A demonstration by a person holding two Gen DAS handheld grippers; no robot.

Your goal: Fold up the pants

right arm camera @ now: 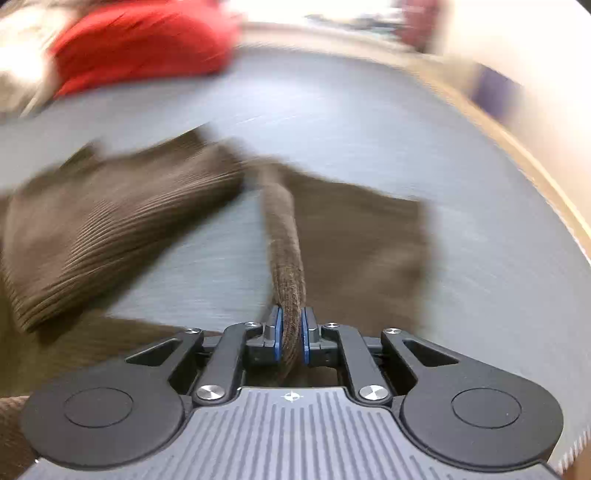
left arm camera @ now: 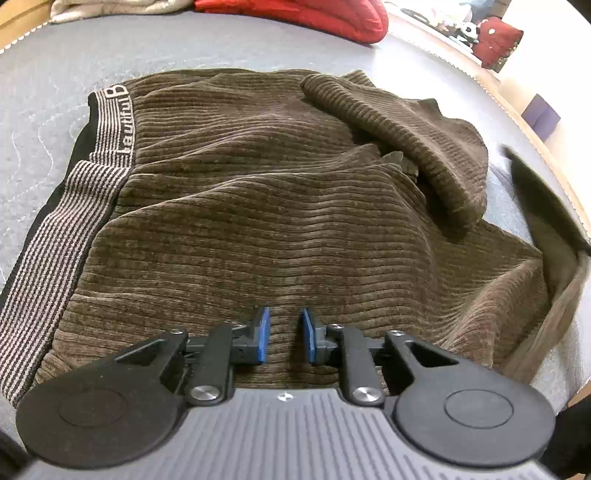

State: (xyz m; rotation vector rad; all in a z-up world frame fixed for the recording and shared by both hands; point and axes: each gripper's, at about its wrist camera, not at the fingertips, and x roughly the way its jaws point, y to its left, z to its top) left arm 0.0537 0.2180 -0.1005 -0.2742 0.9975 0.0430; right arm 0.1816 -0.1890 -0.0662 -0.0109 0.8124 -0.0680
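Observation:
Brown ribbed pants (left arm camera: 280, 192) lie spread on a grey quilted mattress (left arm camera: 48, 74), with a striped waistband (left arm camera: 74, 206) at the left. My left gripper (left arm camera: 284, 334) is open, its blue pads just above the near part of the cloth. In the right wrist view, my right gripper (right arm camera: 291, 338) is shut on a bunched strip of the pants (right arm camera: 284, 236) and holds it lifted off the mattress (right arm camera: 369, 122). That view is blurred by motion. The lifted cloth also shows at the right edge of the left wrist view (left arm camera: 546, 229).
A red cushion (left arm camera: 310, 14) and a pale blanket (left arm camera: 110, 7) lie at the far side of the mattress. A wooden bed edge (left arm camera: 524, 110) runs along the right, with a purple box (left arm camera: 541, 114) beyond it.

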